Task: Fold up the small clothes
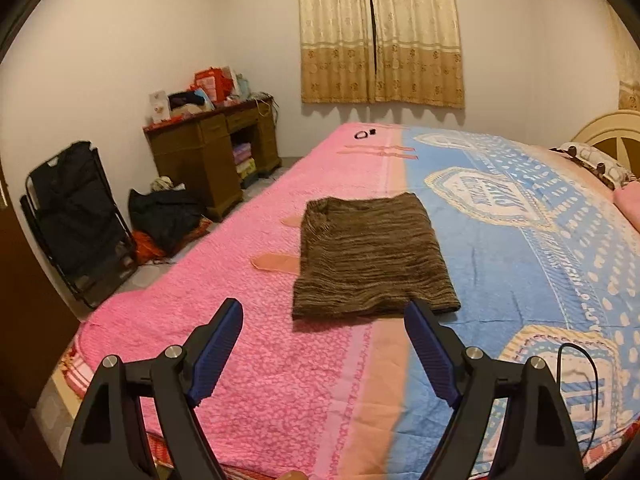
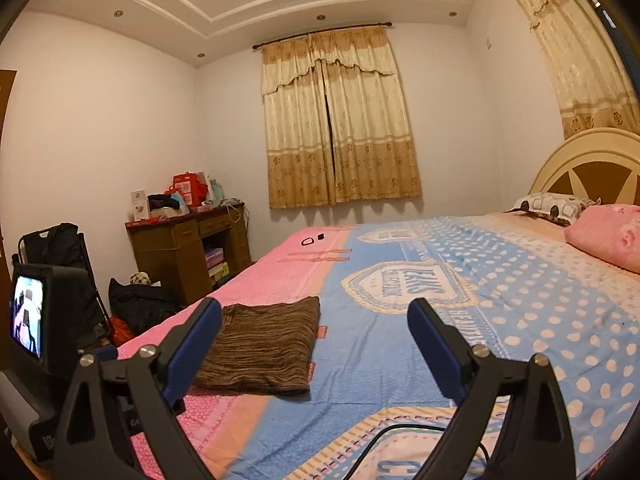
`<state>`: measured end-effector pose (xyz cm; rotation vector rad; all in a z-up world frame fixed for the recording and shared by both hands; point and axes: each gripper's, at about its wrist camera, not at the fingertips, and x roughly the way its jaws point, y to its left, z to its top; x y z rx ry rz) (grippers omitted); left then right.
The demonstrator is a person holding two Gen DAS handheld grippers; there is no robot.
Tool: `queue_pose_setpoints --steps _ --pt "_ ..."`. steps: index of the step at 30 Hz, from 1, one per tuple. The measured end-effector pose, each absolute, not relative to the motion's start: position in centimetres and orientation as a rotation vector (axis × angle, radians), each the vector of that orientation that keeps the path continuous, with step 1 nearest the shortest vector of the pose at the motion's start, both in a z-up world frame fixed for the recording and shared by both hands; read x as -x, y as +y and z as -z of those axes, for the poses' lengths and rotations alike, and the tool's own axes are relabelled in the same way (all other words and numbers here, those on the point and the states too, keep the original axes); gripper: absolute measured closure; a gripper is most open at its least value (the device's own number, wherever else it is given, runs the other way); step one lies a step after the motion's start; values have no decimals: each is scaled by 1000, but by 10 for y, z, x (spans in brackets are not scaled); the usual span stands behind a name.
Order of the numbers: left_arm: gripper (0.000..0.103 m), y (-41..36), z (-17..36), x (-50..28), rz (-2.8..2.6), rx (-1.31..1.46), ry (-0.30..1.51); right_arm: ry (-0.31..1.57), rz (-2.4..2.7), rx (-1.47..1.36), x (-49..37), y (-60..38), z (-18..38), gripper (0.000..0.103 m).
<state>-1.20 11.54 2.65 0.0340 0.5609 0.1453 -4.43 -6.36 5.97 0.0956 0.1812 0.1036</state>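
One folded brown striped garment [image 1: 370, 256] lies flat on bedspread [image 1: 280, 280], straddling its pink and blue halves; long axis runs away from left gripper [image 1: 323, 354]. Bedspread emblem text blurred, unreadable. Left gripper and right gripper [image 2: 314, 344]: jaws spread wide, empty, above bed.

1. The brown striped knit garment [image 1: 370, 254] lies flat on the bedspread [image 1: 256, 280], already folded into a neat rectangle.
2. It straddles the seam between the bedspread's pink and blue halves.
3. From the right wrist view, the garment [image 2: 260, 350] shows layered, doubled edges.
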Motion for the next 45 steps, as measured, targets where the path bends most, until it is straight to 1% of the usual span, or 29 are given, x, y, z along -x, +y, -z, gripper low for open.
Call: queue_pose_setpoints --steps 6,11,17,26,33,45 --pt "19 110 -32 17 -189 -90 528 181 -98 -108 45 -67 -58 7" --pt "19 110 -32 16 -167 -80 539 163 -96 -116 48 -69 -58 7" --pt "19 109 -31 15 -185 -89 545 193 -108 -113 46 -66 -55 7" --pt "19 108 -30 13 -204 -105 546 187 -111 -108 47 -63 -55 7" --pt "19 105 -33 18 -152 -82 506 195 -118 -109 47 -64 -56 7" --pt "19 104 -31 14 -158 -86 530 219 -118 -113 43 -63 -52 7"
